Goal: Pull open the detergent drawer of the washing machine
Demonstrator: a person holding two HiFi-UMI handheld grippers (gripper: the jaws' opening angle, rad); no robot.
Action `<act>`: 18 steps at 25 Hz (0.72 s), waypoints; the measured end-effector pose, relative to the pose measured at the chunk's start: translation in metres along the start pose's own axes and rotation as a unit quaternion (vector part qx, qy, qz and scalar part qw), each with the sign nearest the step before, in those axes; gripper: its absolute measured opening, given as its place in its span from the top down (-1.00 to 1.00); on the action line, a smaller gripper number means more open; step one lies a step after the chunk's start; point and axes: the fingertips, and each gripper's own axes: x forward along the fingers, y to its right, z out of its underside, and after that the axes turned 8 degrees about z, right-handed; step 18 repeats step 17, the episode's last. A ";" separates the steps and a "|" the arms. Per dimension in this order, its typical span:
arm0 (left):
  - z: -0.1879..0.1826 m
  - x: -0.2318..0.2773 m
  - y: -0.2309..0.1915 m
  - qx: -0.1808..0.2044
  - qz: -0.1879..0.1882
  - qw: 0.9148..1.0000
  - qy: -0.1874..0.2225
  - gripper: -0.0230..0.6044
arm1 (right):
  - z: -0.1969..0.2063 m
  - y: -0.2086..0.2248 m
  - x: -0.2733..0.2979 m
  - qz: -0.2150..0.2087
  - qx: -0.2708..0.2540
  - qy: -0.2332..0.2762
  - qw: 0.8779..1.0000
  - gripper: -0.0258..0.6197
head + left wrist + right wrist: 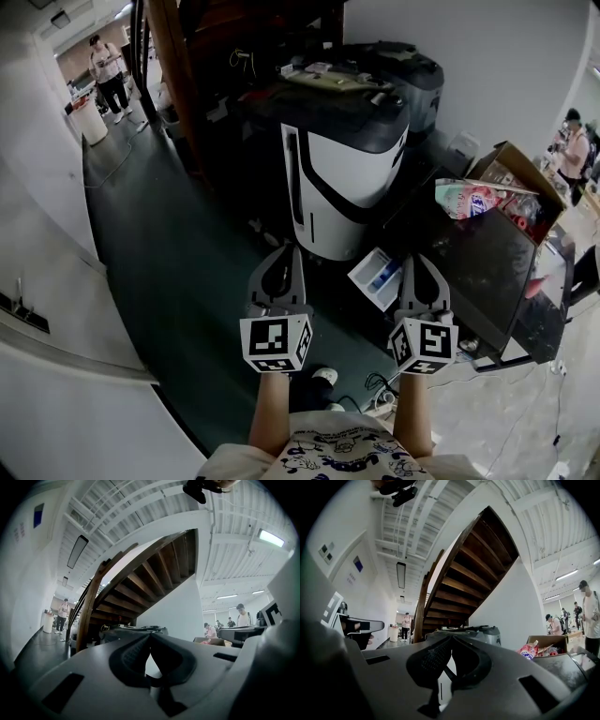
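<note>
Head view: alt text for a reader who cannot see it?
The left gripper and right gripper, both shut and empty, are held side by side; a pulled-out white detergent drawer shows between them, a white and black machine beyond.

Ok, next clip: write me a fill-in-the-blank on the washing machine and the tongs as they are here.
1. The detergent drawer of the washing machine is ____ (open or closed).
2. The left tongs and the right tongs are both ____ (open or shut), with nothing between them.
3. In the head view the drawer lies nearer the ____ tongs.
4. In the head view the cardboard box is on the machine's ____ side.

Missing words: open; shut; right; right.
</note>
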 end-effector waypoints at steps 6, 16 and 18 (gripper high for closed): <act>0.002 0.003 0.005 0.001 0.001 1.000 -0.001 0.88 | 0.002 0.005 0.002 0.000 -0.001 -0.001 1.000 0.89; 0.004 0.006 0.009 0.001 0.001 1.000 -0.004 0.88 | 0.004 0.011 0.003 0.000 -0.002 -0.004 1.000 0.89; 0.004 0.007 0.009 0.002 0.001 1.000 -0.004 0.88 | 0.004 0.011 0.004 -0.001 -0.002 -0.004 1.000 0.89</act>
